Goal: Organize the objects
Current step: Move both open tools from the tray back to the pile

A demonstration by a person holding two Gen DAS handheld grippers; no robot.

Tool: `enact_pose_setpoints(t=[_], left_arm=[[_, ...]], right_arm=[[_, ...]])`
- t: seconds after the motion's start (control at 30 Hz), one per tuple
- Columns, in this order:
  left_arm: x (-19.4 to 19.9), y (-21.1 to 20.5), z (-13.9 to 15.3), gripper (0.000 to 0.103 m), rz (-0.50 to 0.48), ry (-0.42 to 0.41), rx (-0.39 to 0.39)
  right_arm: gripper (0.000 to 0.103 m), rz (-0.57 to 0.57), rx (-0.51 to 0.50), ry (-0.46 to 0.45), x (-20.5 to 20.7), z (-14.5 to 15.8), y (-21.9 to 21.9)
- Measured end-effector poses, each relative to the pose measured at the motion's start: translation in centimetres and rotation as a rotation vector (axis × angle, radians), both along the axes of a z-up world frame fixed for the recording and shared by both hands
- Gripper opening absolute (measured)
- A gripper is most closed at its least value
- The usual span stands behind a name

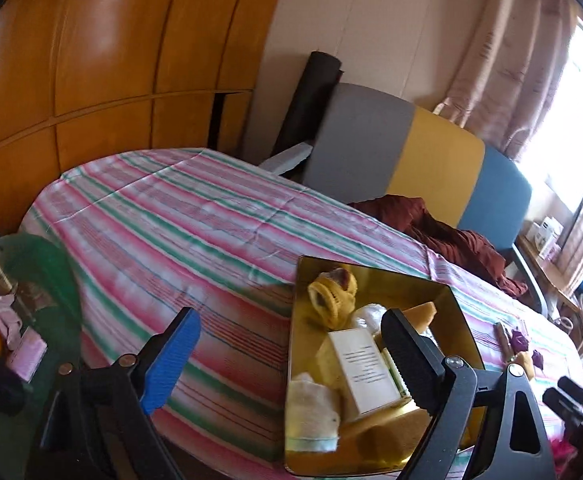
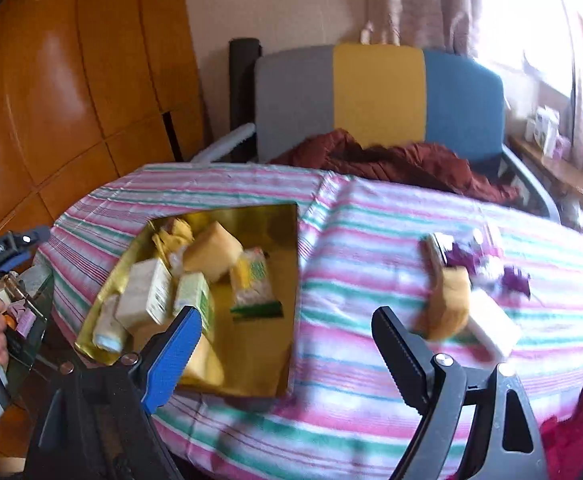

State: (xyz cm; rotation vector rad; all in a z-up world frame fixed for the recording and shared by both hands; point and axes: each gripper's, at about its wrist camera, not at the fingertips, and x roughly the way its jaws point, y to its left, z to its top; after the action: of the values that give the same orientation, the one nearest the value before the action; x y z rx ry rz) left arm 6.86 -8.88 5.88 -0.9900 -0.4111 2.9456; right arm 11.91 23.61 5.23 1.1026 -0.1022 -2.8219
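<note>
A surface (image 2: 351,360) covered by a pink, green and white striped cloth (image 1: 179,224) carries everything. On its left part lies a gold tray (image 2: 259,360) filled with small boxes and yellow items. To the right, well apart, lies a loose cluster: a yellow sponge (image 2: 449,304), a white box (image 2: 491,330) and purple scraps (image 2: 515,280).
</note>
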Motion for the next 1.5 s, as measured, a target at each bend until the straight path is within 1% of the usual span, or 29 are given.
enact_pose_setpoints(t=[0.13, 0.3, 0.47, 0.7, 0.97, 1.13, 1.23, 1.3, 1.37, 1.43, 1.5], left_arm=[[0.0, 0.9, -1.0, 0.092, -0.029, -0.026, -0.008], [-0.1, 4.3, -2.0, 0.092, -0.13, -0.052, -0.015], [-0.1, 8.2, -2.3, 0.092, -0.254, -0.072, -0.027], [0.1, 12.9, -2.9, 0.092, -0.392, -0.104, -0.048], [0.2, 16.8, -3.3, 0.092, -0.493, -0.122, -0.076], [0.1, 19.6, -2.9, 0.092, -0.556, -0.117, -0.098], [-0.2, 21.7, -2.5, 0.092, -0.591, -0.109, -0.12], [-0.6, 23.2, -2.3, 0.092, -0.607, -0.107, -0.141], [-0.9, 24.8, -2.2, 0.092, -0.623, -0.111, -0.164], [-1.0, 26.0, -2.3, 0.092, -0.638, -0.111, -0.185], [-1.2, 27.7, -2.5, 0.092, -0.658, -0.113, -0.209]], right_arm=[[0.089, -0.054, 0.003, -0.056, 0.8, -1.4, 2.7], [0.089, -0.172, -0.039, -0.122, 1.6, -2.5, 7.5], [0.089, -0.286, -0.062, -0.155, 2.1, -2.9, 11.6], [0.089, -0.353, -0.052, -0.157, 1.4, -2.4, 15.0], [0.089, -0.402, -0.015, -0.159, -0.4, -1.4, 18.7], [0.089, -0.43, -0.006, -0.174, -2.8, -1.4, 21.4], [0.089, -0.467, -0.02, -0.174, -4.3, -2.1, 23.3], [0.089, -0.498, -0.036, -0.172, -4.8, -3.2, 24.4], [0.088, -0.511, -0.078, -0.181, -4.8, -4.4, 25.2], [0.087, -0.537, -0.141, -0.227, -4.8, -5.5, 26.3], [0.087, -0.555, -0.187, -0.208, -4.3, -5.4, 27.0]])
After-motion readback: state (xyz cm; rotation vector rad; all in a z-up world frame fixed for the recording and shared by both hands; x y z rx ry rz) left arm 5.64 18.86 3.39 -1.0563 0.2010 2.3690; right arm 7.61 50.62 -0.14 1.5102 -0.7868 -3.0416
